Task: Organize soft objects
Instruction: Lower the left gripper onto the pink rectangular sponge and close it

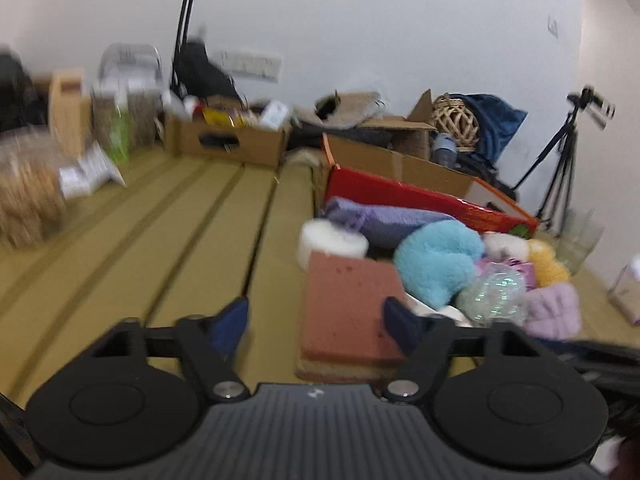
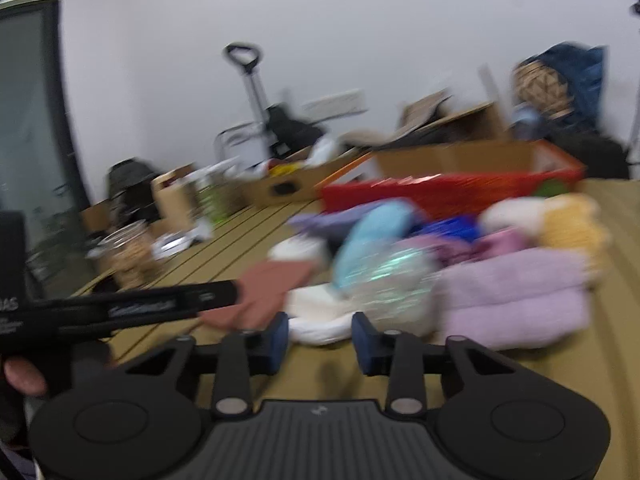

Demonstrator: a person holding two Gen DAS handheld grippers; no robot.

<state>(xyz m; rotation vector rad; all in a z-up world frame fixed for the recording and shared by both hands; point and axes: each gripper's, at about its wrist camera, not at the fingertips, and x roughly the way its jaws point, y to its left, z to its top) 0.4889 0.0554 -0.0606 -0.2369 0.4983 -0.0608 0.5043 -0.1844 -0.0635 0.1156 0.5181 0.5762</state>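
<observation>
A heap of soft things lies on the slatted table in front of a red-sided cardboard box (image 1: 424, 196) (image 2: 452, 190). In the left wrist view my left gripper (image 1: 316, 316) is open, its jaws wide apart around the near left part of a reddish-brown sponge block (image 1: 344, 304). Behind the block are a white roll (image 1: 330, 242), a purple towel (image 1: 384, 218), a light blue plush (image 1: 436, 260), an iridescent bag (image 1: 494, 290) and a pink knit piece (image 1: 554, 308). My right gripper (image 2: 320, 340) is open and empty, just short of a white cloth (image 2: 320, 322) and the pink towel (image 2: 516, 300).
Cardboard boxes (image 1: 228, 136), a jar (image 1: 28, 192), a folding trolley (image 1: 188, 40) and a wicker ball (image 1: 456, 120) crowd the far table edge. A tripod (image 1: 560, 156) stands at the right. The left gripper's black body (image 2: 120, 312) crosses the right wrist view.
</observation>
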